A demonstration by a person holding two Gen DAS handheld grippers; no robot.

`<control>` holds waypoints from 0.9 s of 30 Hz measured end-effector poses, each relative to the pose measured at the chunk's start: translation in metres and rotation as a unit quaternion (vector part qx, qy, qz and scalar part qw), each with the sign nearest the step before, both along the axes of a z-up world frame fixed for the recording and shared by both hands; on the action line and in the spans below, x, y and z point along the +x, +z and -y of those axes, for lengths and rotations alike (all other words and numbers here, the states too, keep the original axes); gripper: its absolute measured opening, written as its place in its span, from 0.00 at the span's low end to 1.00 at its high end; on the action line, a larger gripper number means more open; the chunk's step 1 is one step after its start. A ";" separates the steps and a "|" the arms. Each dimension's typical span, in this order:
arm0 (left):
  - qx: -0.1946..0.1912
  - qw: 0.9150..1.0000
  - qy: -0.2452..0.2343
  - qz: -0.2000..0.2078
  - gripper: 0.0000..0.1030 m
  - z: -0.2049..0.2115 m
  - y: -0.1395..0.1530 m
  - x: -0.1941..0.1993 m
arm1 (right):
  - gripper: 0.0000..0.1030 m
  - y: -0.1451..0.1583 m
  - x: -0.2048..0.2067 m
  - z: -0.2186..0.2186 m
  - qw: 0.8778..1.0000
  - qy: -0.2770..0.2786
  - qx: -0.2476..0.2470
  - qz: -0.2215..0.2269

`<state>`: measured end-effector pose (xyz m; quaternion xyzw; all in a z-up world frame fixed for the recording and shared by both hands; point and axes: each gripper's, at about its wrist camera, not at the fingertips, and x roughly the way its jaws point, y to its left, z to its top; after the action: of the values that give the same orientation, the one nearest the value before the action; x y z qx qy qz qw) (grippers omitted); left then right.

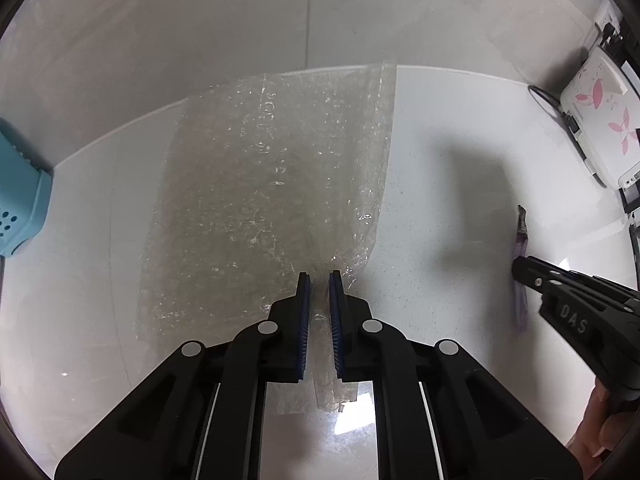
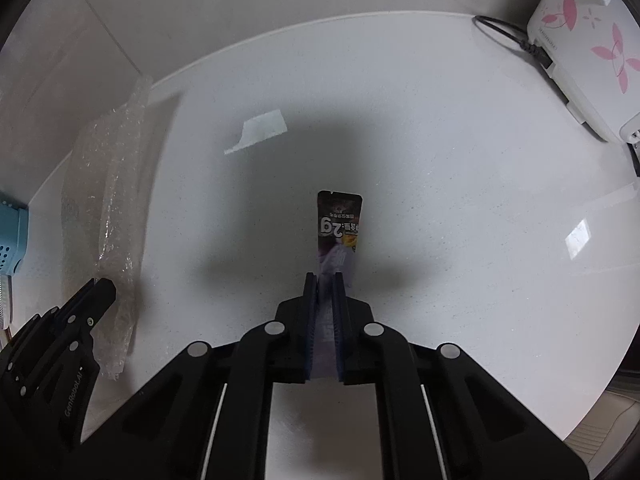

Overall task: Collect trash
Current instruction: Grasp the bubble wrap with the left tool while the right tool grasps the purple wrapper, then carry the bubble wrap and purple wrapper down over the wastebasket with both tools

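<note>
A clear sheet of bubble wrap (image 1: 272, 184) hangs in front of the left wrist camera, and my left gripper (image 1: 319, 280) is shut on its lower right corner. The same bubble wrap (image 2: 116, 208) shows edge-on at the left of the right wrist view, beside the left gripper (image 2: 102, 286). My right gripper (image 2: 322, 280) is shut on a small purple and black snack wrapper (image 2: 339, 224), which stands up from between the pads. That wrapper (image 1: 521, 240) and the right gripper (image 1: 520, 270) also appear at the right of the left wrist view.
The white countertop (image 2: 440, 200) runs back to a pale wall. A white appliance with pink flower print (image 2: 584, 48) and its black cable (image 2: 508, 36) sit at the back right. A light blue perforated container (image 1: 20, 192) stands at the left edge. A person's hand (image 1: 600, 424) holds the right gripper.
</note>
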<state>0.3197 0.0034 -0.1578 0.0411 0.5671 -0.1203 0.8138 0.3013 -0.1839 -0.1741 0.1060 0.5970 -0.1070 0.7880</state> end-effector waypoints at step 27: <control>-0.016 0.998 0.029 0.051 0.08 0.006 0.051 -0.042 | 0.04 0.047 -0.032 0.065 0.992 0.033 0.077 0.093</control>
<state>0.2780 -0.0025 -0.1067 0.0181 0.5240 -0.1038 0.8451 0.2693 -0.2485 -0.1272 0.1562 0.5306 -0.0238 0.8327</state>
